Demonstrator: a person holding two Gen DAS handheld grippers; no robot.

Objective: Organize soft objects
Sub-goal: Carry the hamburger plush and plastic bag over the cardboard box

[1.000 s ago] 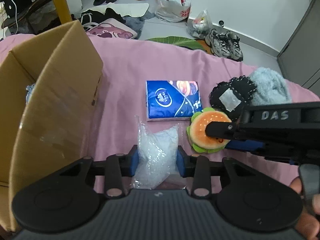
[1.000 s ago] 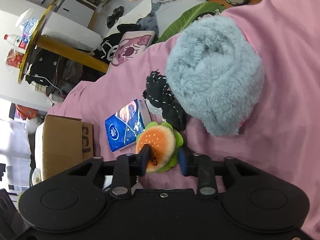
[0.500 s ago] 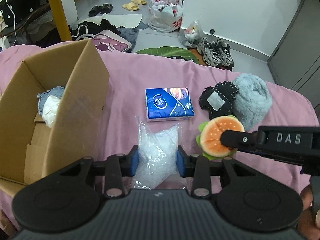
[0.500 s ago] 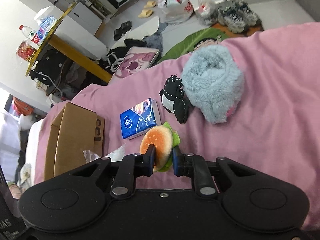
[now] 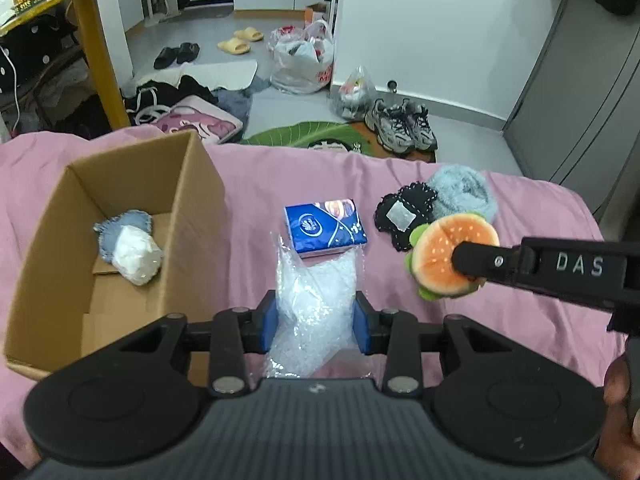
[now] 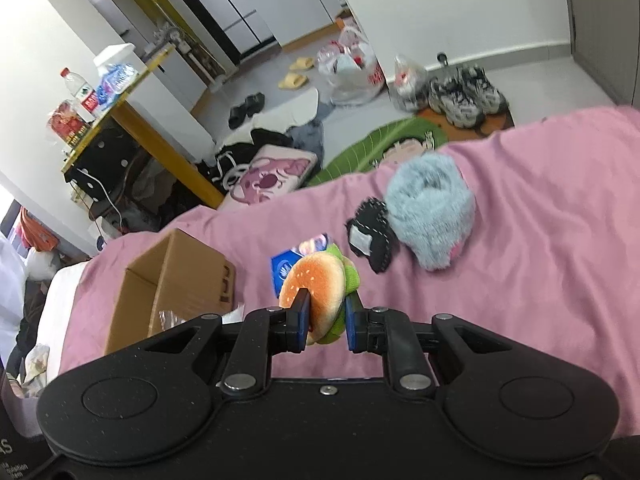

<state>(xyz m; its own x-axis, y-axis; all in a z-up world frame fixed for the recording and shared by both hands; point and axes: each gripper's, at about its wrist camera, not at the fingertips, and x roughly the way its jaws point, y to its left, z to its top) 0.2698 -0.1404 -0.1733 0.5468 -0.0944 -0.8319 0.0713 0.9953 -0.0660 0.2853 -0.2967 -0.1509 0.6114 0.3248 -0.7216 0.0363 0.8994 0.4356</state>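
Observation:
My left gripper (image 5: 315, 322) is shut on a clear bubble-wrap bag (image 5: 316, 300), held above the pink bed cover. My right gripper (image 6: 324, 320) is shut on a plush hamburger (image 6: 316, 292), lifted off the cover; it also shows in the left wrist view as the hamburger (image 5: 448, 254) pinched by a black finger (image 5: 476, 258). An open cardboard box (image 5: 52, 240) stands at the left, with a denim patch (image 5: 120, 228) and a white bundle (image 5: 136, 254) inside. A blue tissue pack (image 5: 324, 228), a black stitched pouch (image 5: 404, 214) and a fluffy blue-grey roll (image 5: 464, 194) lie on the cover.
The pink cover (image 5: 280, 176) ends at a far edge, beyond which the floor holds sneakers (image 5: 404, 128), plastic bags (image 5: 304, 64), slippers and a green mat. A yellow table leg (image 5: 100, 60) stands at the back left. A grey cabinet (image 5: 580, 100) rises at the right.
Both grippers have risen from the cover with their loads, and the box's inside has come into view. The right gripper's jaws closed tighter on the hamburger and lifted it clear of the cover.

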